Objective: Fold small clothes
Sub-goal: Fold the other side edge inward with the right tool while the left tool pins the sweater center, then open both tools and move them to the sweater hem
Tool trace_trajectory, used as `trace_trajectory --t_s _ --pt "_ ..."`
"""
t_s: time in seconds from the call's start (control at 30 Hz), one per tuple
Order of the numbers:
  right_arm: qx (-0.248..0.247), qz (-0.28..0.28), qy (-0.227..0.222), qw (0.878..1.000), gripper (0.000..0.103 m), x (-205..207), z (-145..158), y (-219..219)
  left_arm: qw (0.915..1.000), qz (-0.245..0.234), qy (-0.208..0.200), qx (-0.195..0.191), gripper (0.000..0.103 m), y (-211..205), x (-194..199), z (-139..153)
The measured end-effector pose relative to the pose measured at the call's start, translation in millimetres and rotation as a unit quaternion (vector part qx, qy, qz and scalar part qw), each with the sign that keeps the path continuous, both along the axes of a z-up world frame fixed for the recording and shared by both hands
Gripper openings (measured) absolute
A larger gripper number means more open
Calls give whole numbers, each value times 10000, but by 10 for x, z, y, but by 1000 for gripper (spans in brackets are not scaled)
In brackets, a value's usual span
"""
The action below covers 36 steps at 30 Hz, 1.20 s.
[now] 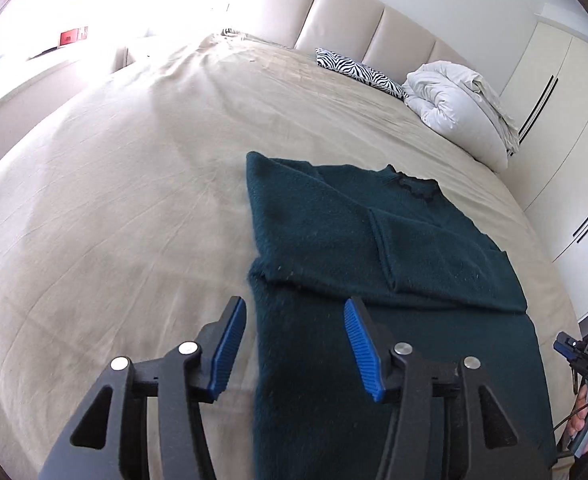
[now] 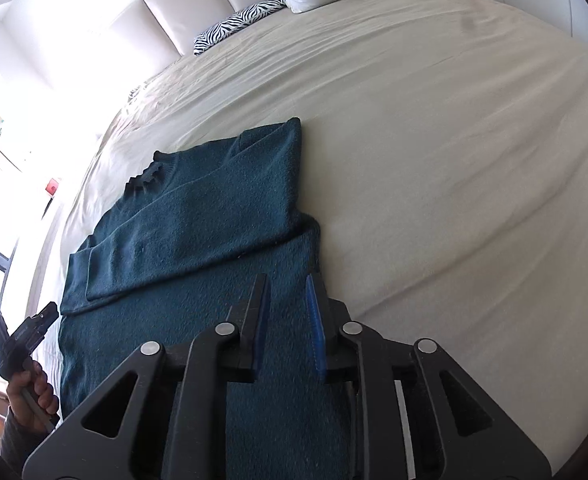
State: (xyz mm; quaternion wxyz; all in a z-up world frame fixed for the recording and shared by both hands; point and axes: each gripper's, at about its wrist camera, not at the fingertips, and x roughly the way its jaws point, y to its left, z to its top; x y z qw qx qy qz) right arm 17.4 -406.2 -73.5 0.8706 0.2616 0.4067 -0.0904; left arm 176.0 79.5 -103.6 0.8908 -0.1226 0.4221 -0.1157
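A dark teal knit sweater (image 1: 374, 240) lies flat on the beige bed, both sleeves folded across its chest, collar at the far end. It also shows in the right wrist view (image 2: 197, 220). My left gripper (image 1: 294, 320) is open and empty, hovering over the sweater's near left edge. My right gripper (image 2: 287, 292) is open with a narrower gap and empty, above the sweater's near right edge. The right gripper also appears at the edge of the left wrist view (image 1: 582, 356), and the left gripper in the right wrist view (image 2: 17, 328).
The beige bedsheet (image 1: 133, 200) spreads wide to the left of the sweater and to its right (image 2: 454, 160). A zebra pillow (image 1: 358, 68) and a white folded duvet (image 1: 454, 108) lie by the padded headboard (image 1: 346, 16). White wardrobes (image 1: 566, 100) stand beside the bed.
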Motion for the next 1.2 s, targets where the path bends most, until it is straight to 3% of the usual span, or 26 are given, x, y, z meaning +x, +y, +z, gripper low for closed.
trace_trajectory --t_s 0.03,0.07,0.1,0.37,0.53,0.77,1.0,1.13,1.2 --pt "2 0 -64 10000 43 -161 41 31 10000 -14 38 62 63 63 -144 5" --pt "31 -5 -151 9999 60 -304 77 79 9999 -29 103 102 67 125 -291 0" --pt "64 -23 -268 9996 64 -439 111 138 9998 -41 181 110 69 184 -435 -9" --pt "310 -35 -207 9993 64 -1409 126 409 9960 -190 857 -181 69 495 -1478 -256" --pt "483 -28 -124 9987 64 -1822 59 443 9924 -254 1030 -627 69 529 -1824 -278" --pt "1009 -42 -139 9948 64 -2236 -2 325 9831 -664 1306 -1101 68 473 -1930 -303" --pt "1673 -58 -54 9859 63 -2496 -160 192 9622 -967 1778 -1824 64 467 -1984 -410" --pt "1845 -67 60 9828 62 -2513 -220 134 9560 -824 1855 -2120 62 543 -1991 -455" --pt "1899 -88 132 9817 62 -2505 -242 109 9516 -727 1920 -2287 55 599 -1984 -482"
